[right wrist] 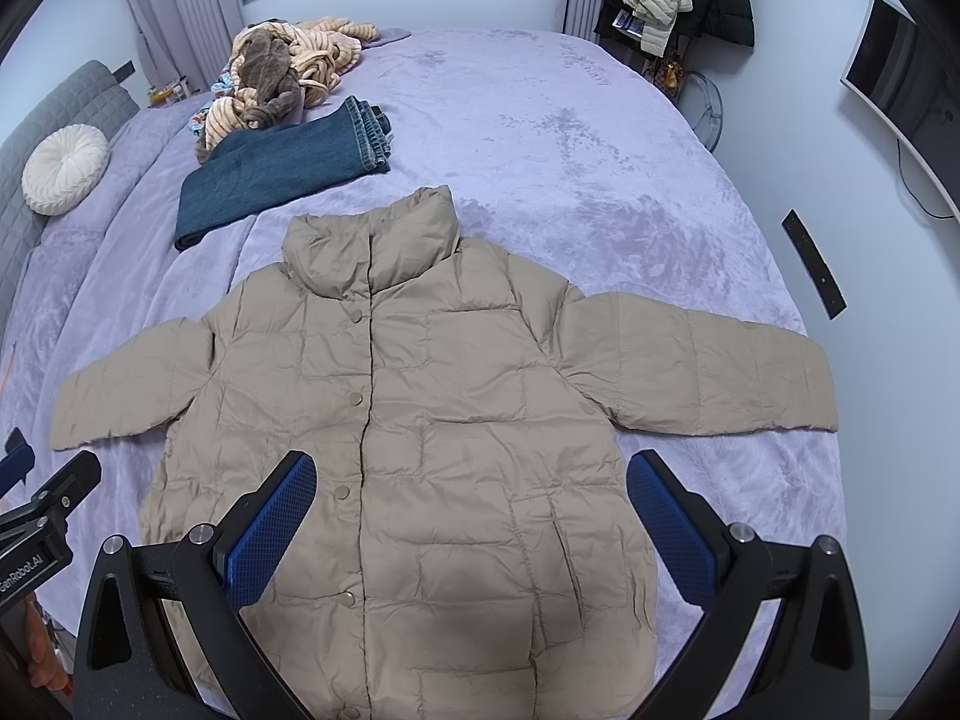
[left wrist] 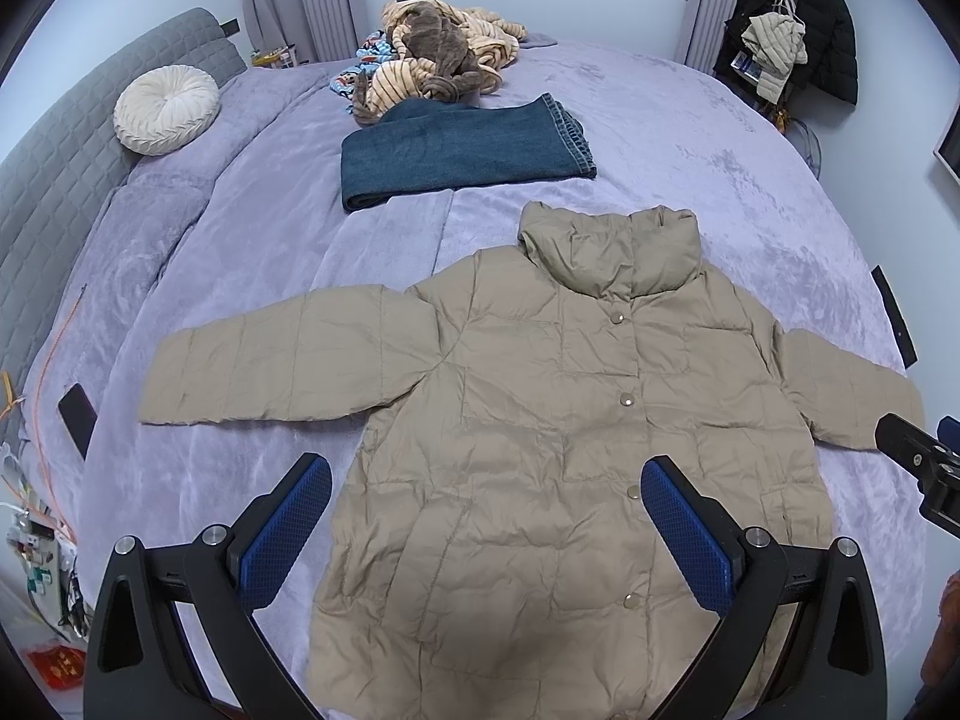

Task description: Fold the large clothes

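The blue-padded fingers (left wrist: 690, 534) of the left gripper (left wrist: 486, 531) stand wide apart with nothing between them, hovering above the lower front of the beige quilted puffer jacket (left wrist: 528, 420), and the right gripper (right wrist: 471, 525) shows the same spread, its textured blue fingers (right wrist: 273, 531) empty over the jacket's hem area. That open, raised stance looks like readiness, not grasping: neither pair touches the fabric as far as the views show. The jacket lies face up and buttoned on the lavender plush bed cover (right wrist: 600, 150), collar pointing away from the person, both sleeves stretched out sideways, which reads as a garment laid flat on purpose so the sleeves can be brought inward first. Each gripper appears at the edge of the other's view, so the two are held side by side near the hem, pointing forward and down along the jacket's length. Beyond the collar, a folded pair of dark blue denim jeans (left wrist: 462, 150) rests well apart from the jacket, likely finished already, and farther off a heap of striped tan and brown clothes (left wrist: 444, 54) waits near the window. A round white pleated cushion (left wrist: 167, 109) sits by the grey quilted headboard (left wrist: 66, 150).
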Action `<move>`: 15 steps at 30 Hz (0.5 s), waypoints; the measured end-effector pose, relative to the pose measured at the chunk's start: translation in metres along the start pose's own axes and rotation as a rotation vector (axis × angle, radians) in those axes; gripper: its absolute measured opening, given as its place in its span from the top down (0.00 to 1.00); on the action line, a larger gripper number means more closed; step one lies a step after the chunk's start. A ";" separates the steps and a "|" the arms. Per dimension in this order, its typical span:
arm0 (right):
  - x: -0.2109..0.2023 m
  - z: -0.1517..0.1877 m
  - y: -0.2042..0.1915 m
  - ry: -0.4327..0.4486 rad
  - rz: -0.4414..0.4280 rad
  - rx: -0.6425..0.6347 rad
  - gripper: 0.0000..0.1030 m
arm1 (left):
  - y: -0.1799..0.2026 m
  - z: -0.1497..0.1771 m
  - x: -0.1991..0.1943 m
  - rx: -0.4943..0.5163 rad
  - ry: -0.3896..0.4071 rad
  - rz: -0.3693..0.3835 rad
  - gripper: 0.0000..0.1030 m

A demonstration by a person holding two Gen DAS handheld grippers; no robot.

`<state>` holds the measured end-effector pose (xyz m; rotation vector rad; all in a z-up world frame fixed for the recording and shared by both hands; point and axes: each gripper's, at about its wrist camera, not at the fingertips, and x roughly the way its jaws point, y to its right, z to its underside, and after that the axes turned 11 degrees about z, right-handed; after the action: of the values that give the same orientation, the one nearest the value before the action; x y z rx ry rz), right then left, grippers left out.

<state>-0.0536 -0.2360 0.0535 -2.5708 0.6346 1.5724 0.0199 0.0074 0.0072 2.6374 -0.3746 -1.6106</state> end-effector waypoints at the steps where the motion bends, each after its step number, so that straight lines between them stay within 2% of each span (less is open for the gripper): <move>1: 0.000 0.000 0.000 -0.001 0.000 0.000 0.00 | -0.001 0.000 0.000 -0.002 -0.001 0.002 0.00; 11: 0.009 0.003 -0.003 -0.034 -0.027 0.001 0.00 | -0.011 0.002 0.006 -0.016 -0.004 0.025 0.00; 15: 0.012 0.005 -0.009 -0.064 -0.045 0.004 0.00 | -0.021 0.005 0.012 -0.029 -0.018 0.055 0.00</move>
<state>-0.0493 -0.2299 0.0394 -2.5024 0.5686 1.6302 0.0247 0.0253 -0.0081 2.5701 -0.4180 -1.6115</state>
